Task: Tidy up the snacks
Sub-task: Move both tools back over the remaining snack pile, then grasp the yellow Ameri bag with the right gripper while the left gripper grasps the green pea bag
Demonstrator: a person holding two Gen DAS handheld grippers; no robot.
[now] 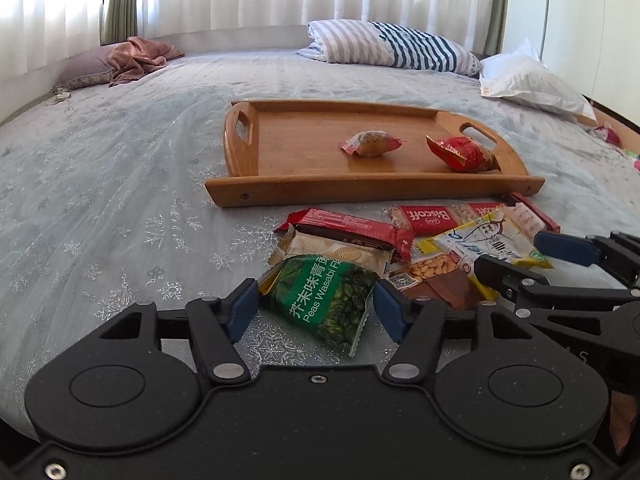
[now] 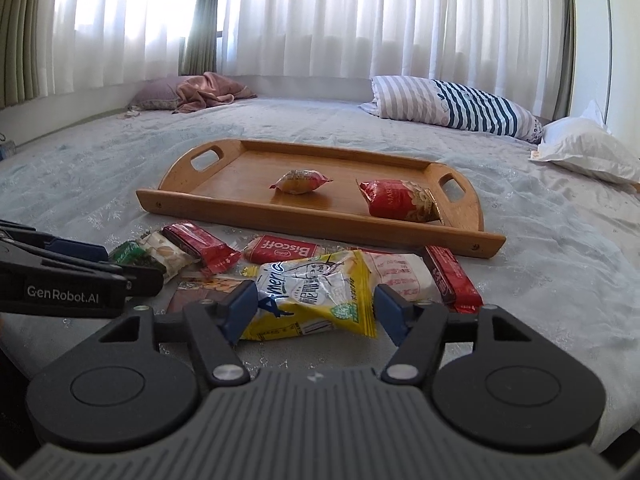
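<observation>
Left claw [image 1: 316, 310] pads touching green wasabi-pea packet [image 1: 324, 300], right claw [image 2: 316, 310] closed on yellow packet [image 2: 316, 296] (bedspread beneath).

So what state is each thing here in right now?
Left gripper: jaws around the green wasabi peas packet, pads at its edges.
Right gripper: jaws around the yellow snack bag, pads at its sides.
Wooden tray: flat on the bed, holding two packets.
Red snack bag: on the tray.
Biscoff packet: lying on the bed, not yet on the tray.
</observation>
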